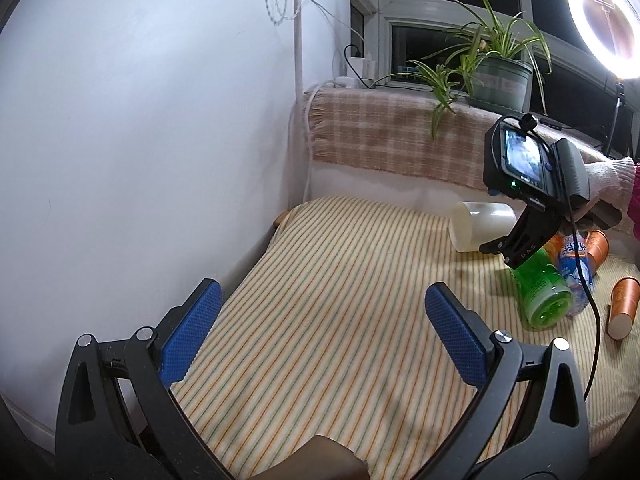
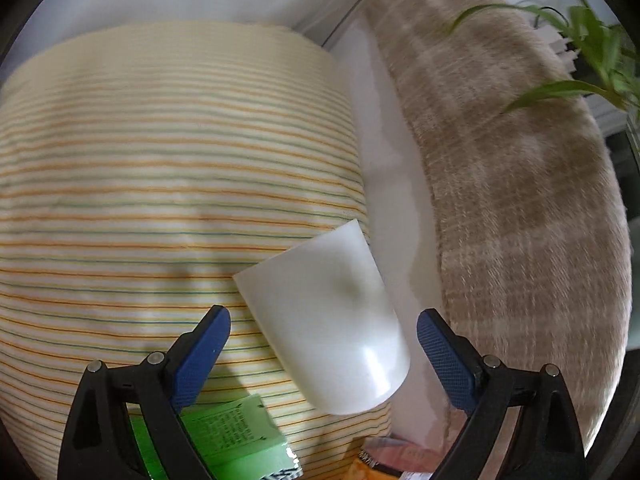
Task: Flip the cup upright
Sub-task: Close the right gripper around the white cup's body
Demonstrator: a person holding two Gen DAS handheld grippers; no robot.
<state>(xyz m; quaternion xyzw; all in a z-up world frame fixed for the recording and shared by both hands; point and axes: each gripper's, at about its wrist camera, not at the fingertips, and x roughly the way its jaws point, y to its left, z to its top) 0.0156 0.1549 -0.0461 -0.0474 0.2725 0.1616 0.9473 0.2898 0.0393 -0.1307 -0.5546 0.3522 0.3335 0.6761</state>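
right wrist: white cup [image 2: 324, 320] lies sideways between parted jaws.

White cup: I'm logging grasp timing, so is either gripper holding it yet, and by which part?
Nothing is held. The right gripper is open around the lying white cup; the left gripper is open.

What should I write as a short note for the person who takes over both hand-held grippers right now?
Left hand-held gripper: open, holding nothing, above the striped yellow cloth.
Right hand-held gripper: open, its fingers on either side of the white plastic cup, not closed on it.
The cup lies on its side at the far edge of the cloth, near the white wall. A green plastic bottle and two orange paper cups lie nearby.
Done: the approach only.
Left: close on the cup, lift, turn it upright, set it down.
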